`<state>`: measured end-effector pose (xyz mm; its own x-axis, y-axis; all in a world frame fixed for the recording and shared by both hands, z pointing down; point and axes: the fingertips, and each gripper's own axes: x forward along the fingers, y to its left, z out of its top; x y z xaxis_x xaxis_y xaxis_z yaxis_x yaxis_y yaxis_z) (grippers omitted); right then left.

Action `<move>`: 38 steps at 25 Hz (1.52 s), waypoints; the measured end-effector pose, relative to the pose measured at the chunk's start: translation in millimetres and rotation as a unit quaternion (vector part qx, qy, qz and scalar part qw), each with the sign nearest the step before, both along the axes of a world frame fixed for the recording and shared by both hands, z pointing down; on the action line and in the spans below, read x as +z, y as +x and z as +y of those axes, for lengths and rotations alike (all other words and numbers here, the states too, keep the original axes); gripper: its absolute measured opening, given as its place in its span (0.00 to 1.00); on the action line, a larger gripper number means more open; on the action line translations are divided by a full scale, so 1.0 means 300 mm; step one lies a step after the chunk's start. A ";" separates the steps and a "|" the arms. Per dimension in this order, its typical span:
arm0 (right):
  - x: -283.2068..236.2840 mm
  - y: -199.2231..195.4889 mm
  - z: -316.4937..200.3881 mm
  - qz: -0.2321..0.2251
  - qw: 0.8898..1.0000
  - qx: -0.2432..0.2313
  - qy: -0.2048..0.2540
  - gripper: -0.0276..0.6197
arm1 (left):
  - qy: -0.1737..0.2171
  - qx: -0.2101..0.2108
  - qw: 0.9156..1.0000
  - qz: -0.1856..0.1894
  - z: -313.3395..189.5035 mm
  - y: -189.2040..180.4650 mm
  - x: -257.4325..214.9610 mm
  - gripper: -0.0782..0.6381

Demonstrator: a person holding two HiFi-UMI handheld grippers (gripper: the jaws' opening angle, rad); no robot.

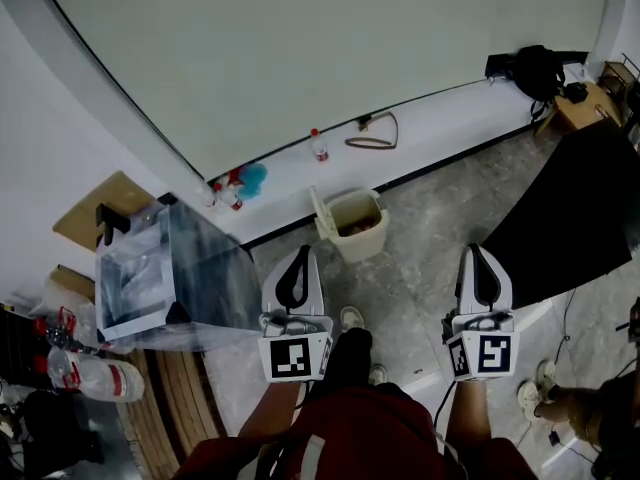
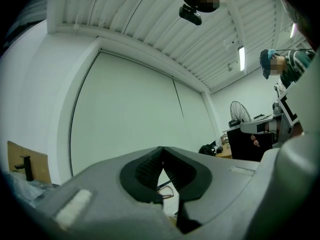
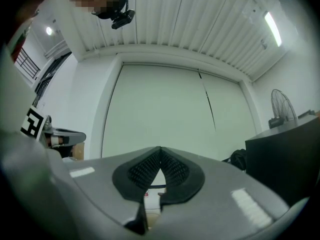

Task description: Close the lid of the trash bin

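Observation:
In the head view a small cream trash bin stands on the floor against the white ledge, its lid upright on the left side and rubbish showing inside. My left gripper hovers just short of the bin, slightly left of it, pointing toward it. My right gripper is held level with it, farther right and well clear of the bin. In the left gripper view the left gripper has its tips touching with nothing between them. The right gripper looks the same in its own view.
A grey cabinet stands close on the left, with a clear plastic bottle below it. A black table fills the right. Small bottles sit on the white ledge. Another person's leg is at the lower right.

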<state>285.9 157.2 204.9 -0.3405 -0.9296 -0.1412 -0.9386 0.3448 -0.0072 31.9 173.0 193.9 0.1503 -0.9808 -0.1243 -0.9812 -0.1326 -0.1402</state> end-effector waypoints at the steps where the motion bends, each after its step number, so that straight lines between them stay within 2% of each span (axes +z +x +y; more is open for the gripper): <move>1: 0.002 -0.006 -0.013 0.001 1.000 -0.002 0.001 0.04 | 0.001 -0.002 1.000 0.003 -0.012 -0.006 0.001 0.12; 8: 0.012 -0.068 -0.166 0.013 1.000 -0.016 0.006 0.04 | 0.002 -0.014 1.000 0.016 -0.140 -0.056 0.041 0.12; 18: 0.031 -0.264 -0.510 0.022 0.998 -0.057 -0.008 0.04 | -0.021 -0.037 0.999 0.027 -0.427 -0.199 0.080 0.12; 29: 0.082 -0.485 -0.843 0.043 0.995 -0.082 -0.023 0.04 | -0.033 -0.071 0.996 0.040 -0.683 -0.435 0.144 0.12; 32: 0.114 -0.568 -0.925 0.043 0.995 -0.086 -0.025 0.04 | -0.040 -0.068 0.996 0.045 -0.752 -0.506 0.190 0.12; 38: 0.151 -0.761 -1.029 0.064 0.990 -0.125 -0.028 0.04 | -0.055 -0.087 0.993 0.059 -0.841 -0.633 0.268 0.12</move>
